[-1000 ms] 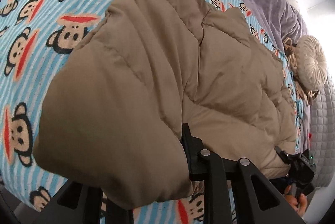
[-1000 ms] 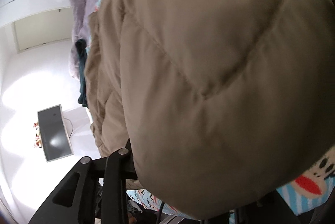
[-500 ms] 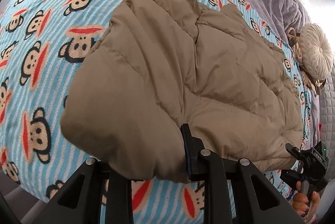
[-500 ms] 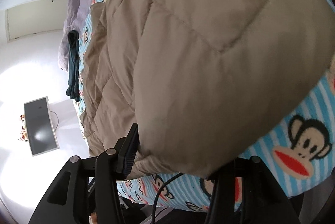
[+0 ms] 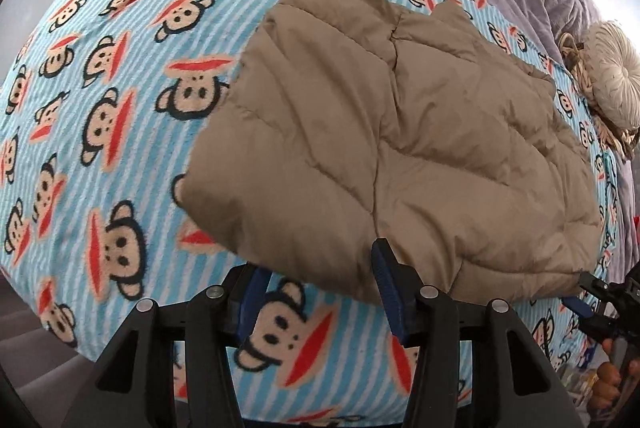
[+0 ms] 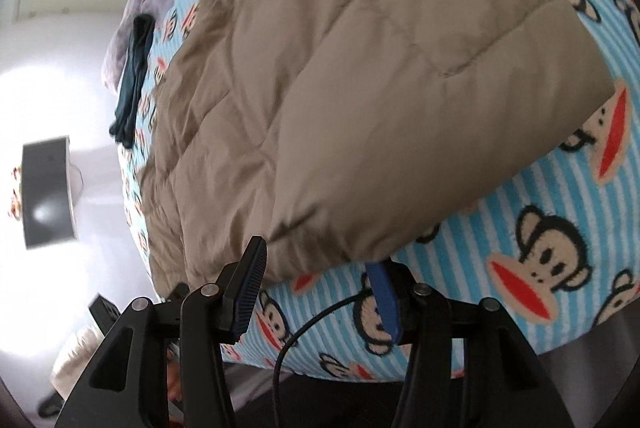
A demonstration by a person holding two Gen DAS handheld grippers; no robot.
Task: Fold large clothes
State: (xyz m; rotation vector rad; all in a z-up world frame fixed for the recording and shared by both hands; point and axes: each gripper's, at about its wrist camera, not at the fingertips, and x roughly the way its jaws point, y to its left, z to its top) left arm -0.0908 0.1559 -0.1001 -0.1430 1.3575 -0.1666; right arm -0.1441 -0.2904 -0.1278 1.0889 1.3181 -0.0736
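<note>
The monkey-print blanket (image 5: 100, 155) is bearing the folded tan puffer coat (image 5: 400, 131), lying flat. Both claws, left gripper (image 5: 316, 292) and right gripper (image 6: 320, 288), are opening, nothing pinched: release step. Next probably needs a fresh edge grip.

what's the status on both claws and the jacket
Left claw and right claw opening, nothing pinched. Tan quilted puffer jacket lies folded on the monkey-print striped blanket. Nothing in the way.

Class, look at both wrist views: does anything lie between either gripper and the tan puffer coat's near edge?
Nothing visible does. The left gripper and right gripper sit at the edge of the tan puffer coat, jaws opening, over bare monkey-print blanket.
</note>
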